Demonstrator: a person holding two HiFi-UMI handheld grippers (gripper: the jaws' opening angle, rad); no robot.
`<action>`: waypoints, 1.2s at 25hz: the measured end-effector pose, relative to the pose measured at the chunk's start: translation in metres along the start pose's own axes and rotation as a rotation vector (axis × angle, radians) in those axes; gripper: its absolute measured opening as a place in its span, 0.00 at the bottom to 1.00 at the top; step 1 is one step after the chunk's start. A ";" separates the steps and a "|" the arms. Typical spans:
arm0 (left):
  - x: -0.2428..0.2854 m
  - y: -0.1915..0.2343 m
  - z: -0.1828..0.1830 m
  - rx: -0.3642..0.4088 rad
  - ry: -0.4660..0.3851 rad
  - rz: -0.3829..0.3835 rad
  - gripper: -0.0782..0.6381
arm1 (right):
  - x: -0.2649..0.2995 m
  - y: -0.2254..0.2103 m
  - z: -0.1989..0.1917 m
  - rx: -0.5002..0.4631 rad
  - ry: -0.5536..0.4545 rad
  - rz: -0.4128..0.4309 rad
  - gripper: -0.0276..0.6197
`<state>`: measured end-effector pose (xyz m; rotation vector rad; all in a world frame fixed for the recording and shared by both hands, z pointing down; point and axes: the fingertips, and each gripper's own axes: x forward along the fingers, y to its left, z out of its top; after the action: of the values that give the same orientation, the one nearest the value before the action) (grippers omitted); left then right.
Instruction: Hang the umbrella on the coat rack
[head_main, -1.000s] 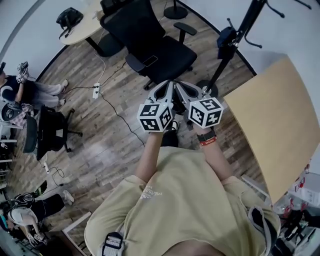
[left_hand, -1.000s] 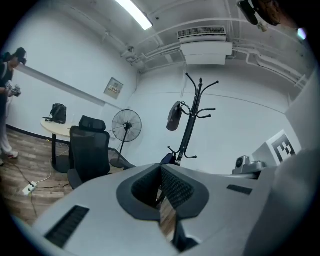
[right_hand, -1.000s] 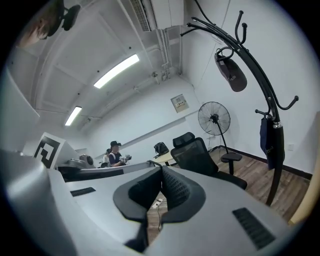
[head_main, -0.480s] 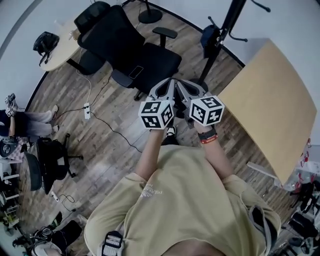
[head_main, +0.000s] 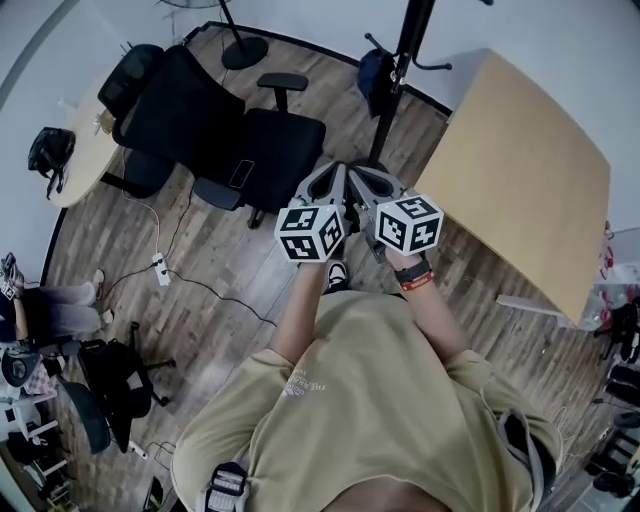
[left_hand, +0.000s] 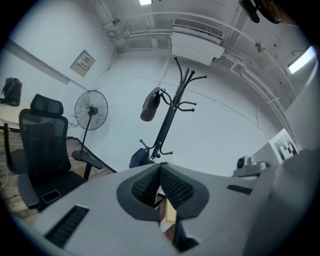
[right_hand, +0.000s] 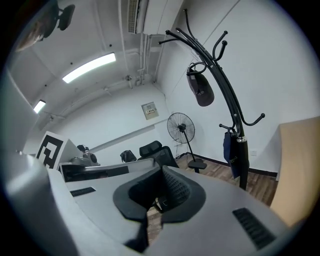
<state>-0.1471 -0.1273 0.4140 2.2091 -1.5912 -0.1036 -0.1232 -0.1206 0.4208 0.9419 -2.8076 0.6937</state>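
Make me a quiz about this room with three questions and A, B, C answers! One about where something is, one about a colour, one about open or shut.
1. Where is the phone? A on the floor; B on the office chair seat; C on the wooden table.
2. What colour is the office chair? A black; B red; C white.
3. How do the jaws of the left gripper and right gripper stand? A wide open; B one open, one shut; C both shut, empty.
Answers: 1 B, the head view shows it lying on the seat. 2 A, seat and back are black. 3 C, each gripper view shows its pads together with nothing between.
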 end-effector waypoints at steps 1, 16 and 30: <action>0.003 -0.001 -0.001 -0.004 0.002 -0.010 0.14 | -0.001 -0.002 0.000 0.000 -0.003 -0.010 0.07; 0.058 -0.033 -0.018 0.086 0.075 -0.156 0.14 | -0.019 -0.068 0.008 0.072 -0.103 -0.123 0.07; 0.123 -0.019 -0.012 0.117 0.104 -0.268 0.14 | 0.014 -0.124 0.026 0.095 -0.164 -0.220 0.07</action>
<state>-0.0848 -0.2325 0.4398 2.4652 -1.2702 0.0282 -0.0595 -0.2270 0.4488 1.3591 -2.7658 0.7554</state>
